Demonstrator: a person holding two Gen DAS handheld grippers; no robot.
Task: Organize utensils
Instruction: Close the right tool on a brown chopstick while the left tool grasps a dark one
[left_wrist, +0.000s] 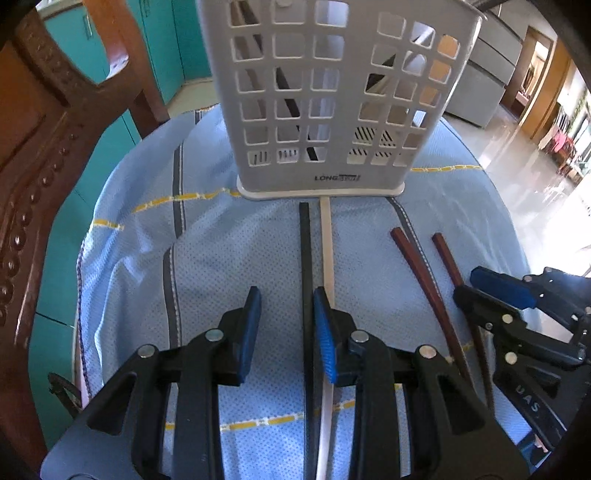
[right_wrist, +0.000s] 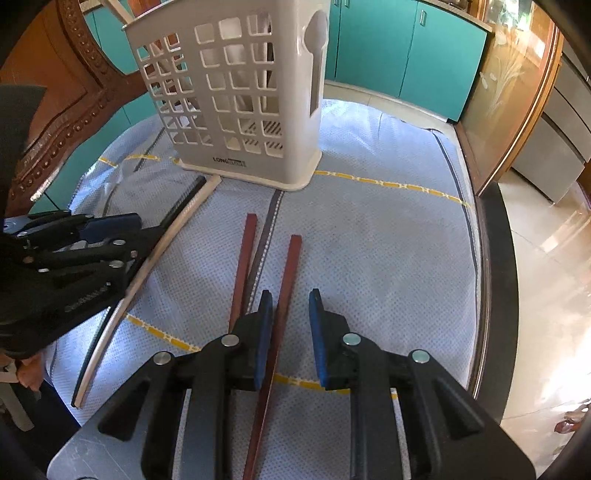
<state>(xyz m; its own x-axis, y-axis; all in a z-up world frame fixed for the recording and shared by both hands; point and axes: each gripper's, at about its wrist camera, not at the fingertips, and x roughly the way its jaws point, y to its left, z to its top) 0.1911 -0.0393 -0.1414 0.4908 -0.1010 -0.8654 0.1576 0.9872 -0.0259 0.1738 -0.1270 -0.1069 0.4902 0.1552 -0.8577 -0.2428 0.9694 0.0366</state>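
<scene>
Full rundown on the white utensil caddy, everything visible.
The utensil caddy is a tall, off-white plastic holder with square-grid cutout walls, a spoon-shaped cutout on one side, a slotted floor and a flared base rim bearing a dark "LONG" logo. It stands upright on the blue cloth at the far end. Dark and pale sticks show through the grid inside. The ends of the black chopstick and the pale chopstick lie at its base rim; whether they touch it is unclear.

Light-blue cloth (left_wrist: 229, 258) with yellow and grey stripes, spread across the surface. Carved wooden chair (left_wrist: 40, 155) at far left. Teal cabinets (right_wrist: 406, 55) along the far side. Wood-framed glass cabinet (right_wrist: 517, 92) at right.
</scene>
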